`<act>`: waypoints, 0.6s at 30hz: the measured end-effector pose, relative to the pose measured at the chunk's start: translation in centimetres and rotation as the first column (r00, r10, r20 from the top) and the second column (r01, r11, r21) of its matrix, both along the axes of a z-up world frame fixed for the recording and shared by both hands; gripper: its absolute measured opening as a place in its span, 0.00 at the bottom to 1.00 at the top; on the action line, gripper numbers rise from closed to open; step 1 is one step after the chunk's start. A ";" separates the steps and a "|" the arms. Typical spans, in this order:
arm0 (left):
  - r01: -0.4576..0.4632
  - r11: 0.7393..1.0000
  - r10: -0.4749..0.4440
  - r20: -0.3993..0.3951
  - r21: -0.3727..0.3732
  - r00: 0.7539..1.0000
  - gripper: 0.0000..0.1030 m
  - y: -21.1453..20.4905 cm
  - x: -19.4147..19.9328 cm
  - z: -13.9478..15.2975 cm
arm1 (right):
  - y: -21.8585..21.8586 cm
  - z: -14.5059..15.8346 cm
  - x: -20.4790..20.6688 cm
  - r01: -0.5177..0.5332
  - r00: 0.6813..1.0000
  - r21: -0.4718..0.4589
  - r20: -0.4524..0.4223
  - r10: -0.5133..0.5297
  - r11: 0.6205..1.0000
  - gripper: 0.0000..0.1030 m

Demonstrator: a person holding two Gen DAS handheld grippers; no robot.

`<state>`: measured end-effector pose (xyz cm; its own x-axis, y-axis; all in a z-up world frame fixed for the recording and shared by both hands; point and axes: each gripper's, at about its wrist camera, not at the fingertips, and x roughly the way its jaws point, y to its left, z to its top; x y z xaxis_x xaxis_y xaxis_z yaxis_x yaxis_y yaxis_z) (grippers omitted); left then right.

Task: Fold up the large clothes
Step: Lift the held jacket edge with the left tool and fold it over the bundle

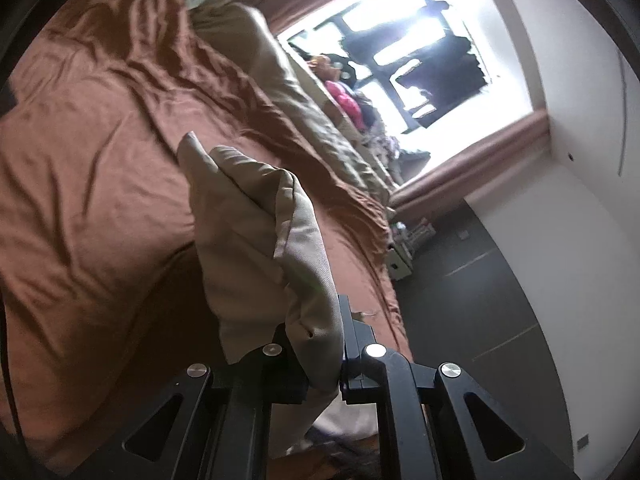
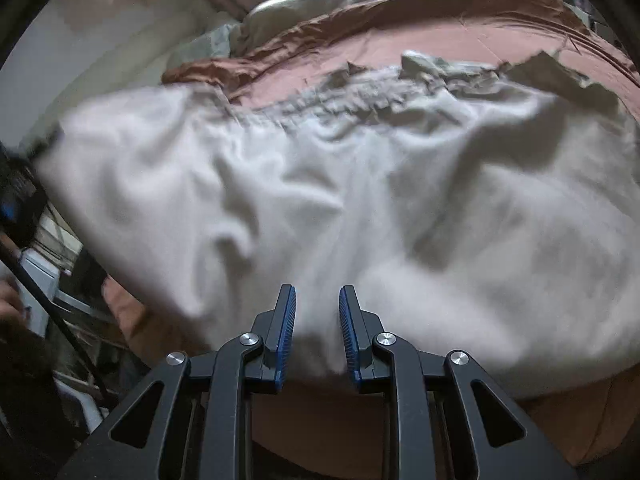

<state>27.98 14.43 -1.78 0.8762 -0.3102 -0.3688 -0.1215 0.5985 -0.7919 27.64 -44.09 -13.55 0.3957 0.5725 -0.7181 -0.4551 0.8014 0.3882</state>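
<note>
Left gripper jaws clamp a bunched garment corner. Right gripper, jaws apart, straddles the near hem; cloth spreads toward twelve o'clock across the bed.

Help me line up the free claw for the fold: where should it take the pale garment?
Take the pale garment at its near edge, between the open right claw, approaching straight ahead. The left claw already pinches another bunch.

My left gripper pinches a garment corner above the bed; the rest sprawls ahead of my right gripper.
</note>
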 end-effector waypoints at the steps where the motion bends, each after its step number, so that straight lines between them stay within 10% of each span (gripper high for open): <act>1: 0.010 1.000 -0.010 0.006 0.008 1.000 0.10 -0.5 0.5 0.6 | -0.2 -0.7 -0.1 0.015 1.000 -0.003 -0.018 -0.015 1.000 0.16; 18: 0.253 0.959 -0.260 0.038 0.130 0.965 0.10 -14.0 10.9 7.5 | -12.9 -0.8 -0.8 0.167 0.984 0.273 -0.100 -0.144 0.947 0.22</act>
